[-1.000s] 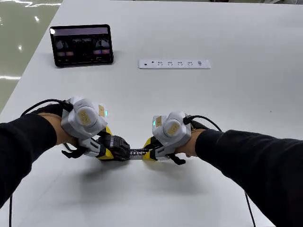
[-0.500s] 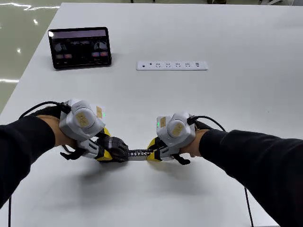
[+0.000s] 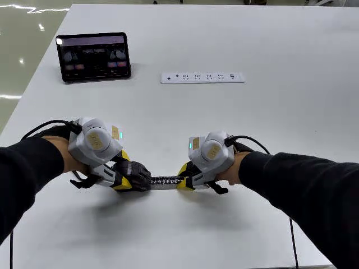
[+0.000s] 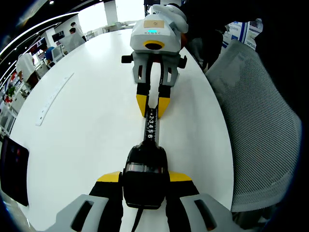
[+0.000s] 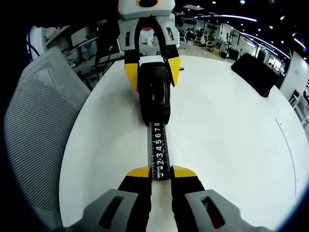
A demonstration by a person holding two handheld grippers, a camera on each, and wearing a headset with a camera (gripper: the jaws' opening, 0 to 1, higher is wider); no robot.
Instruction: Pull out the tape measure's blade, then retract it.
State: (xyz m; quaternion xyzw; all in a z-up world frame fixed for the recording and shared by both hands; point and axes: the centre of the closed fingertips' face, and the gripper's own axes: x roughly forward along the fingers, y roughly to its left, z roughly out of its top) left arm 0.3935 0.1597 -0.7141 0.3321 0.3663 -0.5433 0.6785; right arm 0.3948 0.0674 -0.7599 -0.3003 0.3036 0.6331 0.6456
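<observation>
Tape measure case (image 4: 145, 166) sits low over the white table (image 3: 224, 123), squeezed tight by the left gripper (image 3: 124, 180) — hard, chunky, easy to hold. The right gripper (image 5: 161, 171) pinches the blade (image 5: 157, 140) at its tip — thin, springy, could slip.

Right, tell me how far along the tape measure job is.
Done: the left gripper is shut on the tape measure's case, and the right gripper is shut on the end of the blade. In hand: the pull, with a short stretch of blade out between them, numbered to about 8. Left: any further pulling, then retracting the blade.
</observation>
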